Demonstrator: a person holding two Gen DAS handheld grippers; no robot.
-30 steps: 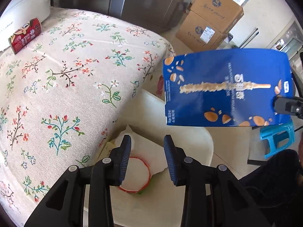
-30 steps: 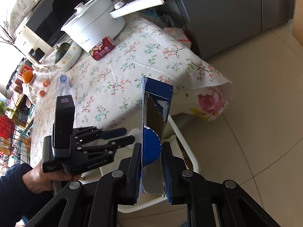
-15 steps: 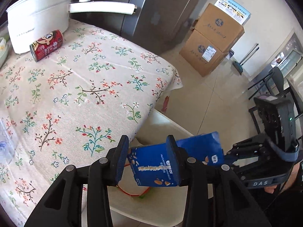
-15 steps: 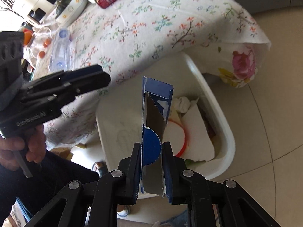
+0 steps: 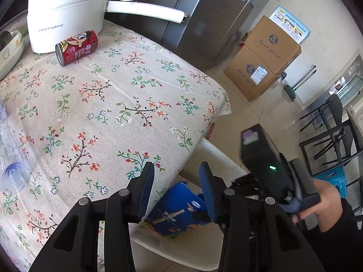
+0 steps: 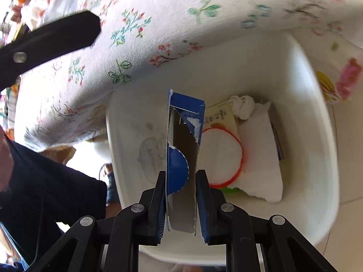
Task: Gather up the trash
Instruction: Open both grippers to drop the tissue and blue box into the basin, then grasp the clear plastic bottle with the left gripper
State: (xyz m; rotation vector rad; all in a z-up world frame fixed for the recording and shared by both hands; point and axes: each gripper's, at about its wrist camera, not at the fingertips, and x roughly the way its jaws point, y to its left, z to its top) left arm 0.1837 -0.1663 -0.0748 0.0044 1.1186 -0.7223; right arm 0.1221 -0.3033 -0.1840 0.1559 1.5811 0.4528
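Moved since a second ago: the right gripper (image 6: 181,204) has dropped from beside the table to directly over the white plastic bin (image 6: 317,136), carrying the torn blue cardboard snack box (image 6: 181,149) with it.

Right gripper: jaws opening, the box upright between them, pads at its sides.

Left gripper (image 5: 177,190): half spread, grasping nothing, above the near edge of the tabletop.

Bin contents: white crumpled paper (image 6: 261,149), a red-rimmed round lid (image 6: 223,156), a cream wrapper (image 6: 220,115).

Floral tablecloth (image 5: 113,104).

Far edge of the tabletop: a red drink can (image 5: 77,47) lying on its side, touching a white electric pot (image 5: 65,18).

Beyond: two stacked brown cartons (image 5: 263,59) on the floor.
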